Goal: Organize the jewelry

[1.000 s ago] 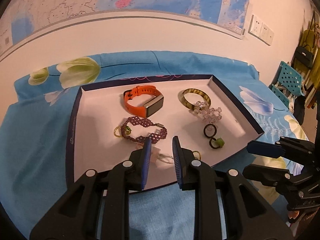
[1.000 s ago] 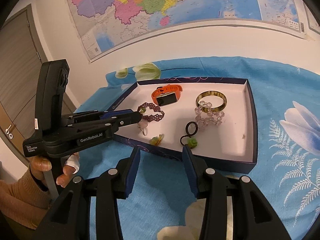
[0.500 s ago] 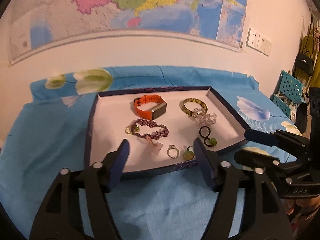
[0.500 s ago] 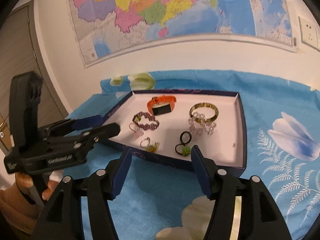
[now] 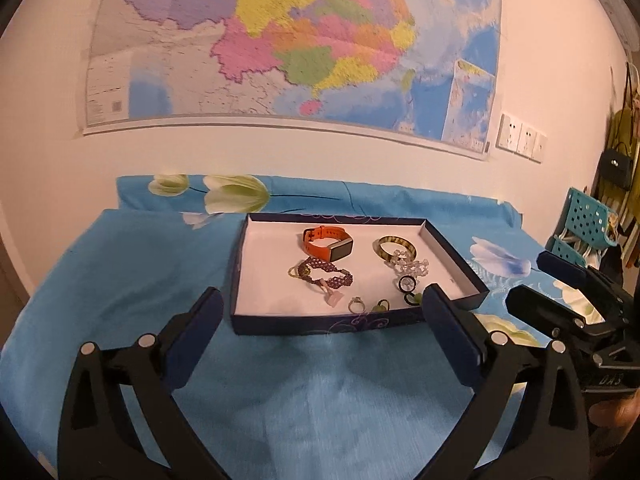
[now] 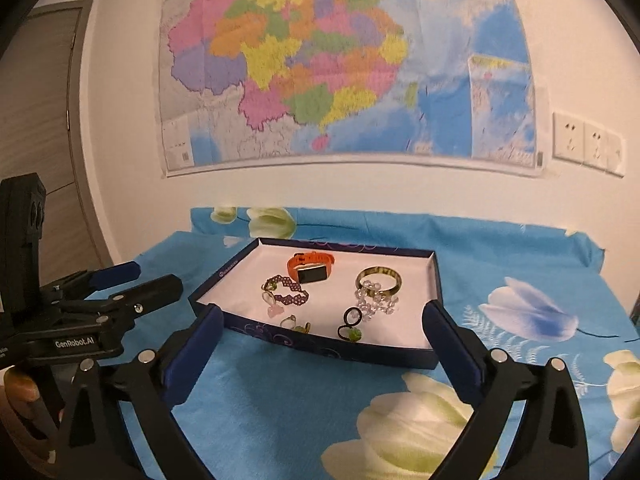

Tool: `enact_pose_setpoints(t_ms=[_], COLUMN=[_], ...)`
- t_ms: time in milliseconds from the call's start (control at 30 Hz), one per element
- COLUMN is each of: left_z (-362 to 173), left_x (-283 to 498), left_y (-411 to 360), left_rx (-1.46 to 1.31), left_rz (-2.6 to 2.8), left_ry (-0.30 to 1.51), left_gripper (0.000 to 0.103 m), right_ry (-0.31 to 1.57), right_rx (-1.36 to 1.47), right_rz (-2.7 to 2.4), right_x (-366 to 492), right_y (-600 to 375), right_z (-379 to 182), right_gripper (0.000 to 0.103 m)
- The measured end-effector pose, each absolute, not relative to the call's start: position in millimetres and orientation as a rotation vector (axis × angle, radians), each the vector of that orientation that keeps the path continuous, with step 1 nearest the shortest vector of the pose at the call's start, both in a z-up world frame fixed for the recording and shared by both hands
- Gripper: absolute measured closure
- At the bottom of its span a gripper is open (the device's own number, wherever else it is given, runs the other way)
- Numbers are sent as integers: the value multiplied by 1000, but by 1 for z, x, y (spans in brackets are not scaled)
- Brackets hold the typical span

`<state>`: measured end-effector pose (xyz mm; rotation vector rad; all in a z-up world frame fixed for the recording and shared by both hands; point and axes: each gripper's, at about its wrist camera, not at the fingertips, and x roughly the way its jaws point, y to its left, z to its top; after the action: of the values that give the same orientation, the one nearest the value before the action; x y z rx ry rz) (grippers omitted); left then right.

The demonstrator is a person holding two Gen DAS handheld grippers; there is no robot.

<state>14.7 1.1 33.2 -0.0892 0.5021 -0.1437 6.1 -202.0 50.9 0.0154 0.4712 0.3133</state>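
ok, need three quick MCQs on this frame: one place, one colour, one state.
1. Where does the orange watch lie?
A. on the cloth
B. in the tray, far side
C. in the left tool

2. What colour is the beaded bracelet beside the watch?
A. purple
B. white
C. red

3. What state is the left tool in?
A. shut on a ring
B. shut, holding nothing
C. open, holding nothing

Key: B, the watch sits near the tray's back wall; A, its beads read purple; C, its fingers stand wide apart short of the tray.
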Motion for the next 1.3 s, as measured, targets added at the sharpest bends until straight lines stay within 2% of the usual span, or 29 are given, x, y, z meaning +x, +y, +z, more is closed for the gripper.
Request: enact_pose_setpoints(t_ms=[400,1300], left_z=[51,58], left_x=[-33,-50], left_y=[4,1], left_rx=[-87,-45], left_rz=[-113,-93], left_ry=[419,378], left_gripper=[5,5], right_ry=[418,390], right_rx=[33,42], right_rz=[279,267], right_x=[-35,-52], right_y=[-199,-200], right_z=[59,61], right_gripper=[7,7])
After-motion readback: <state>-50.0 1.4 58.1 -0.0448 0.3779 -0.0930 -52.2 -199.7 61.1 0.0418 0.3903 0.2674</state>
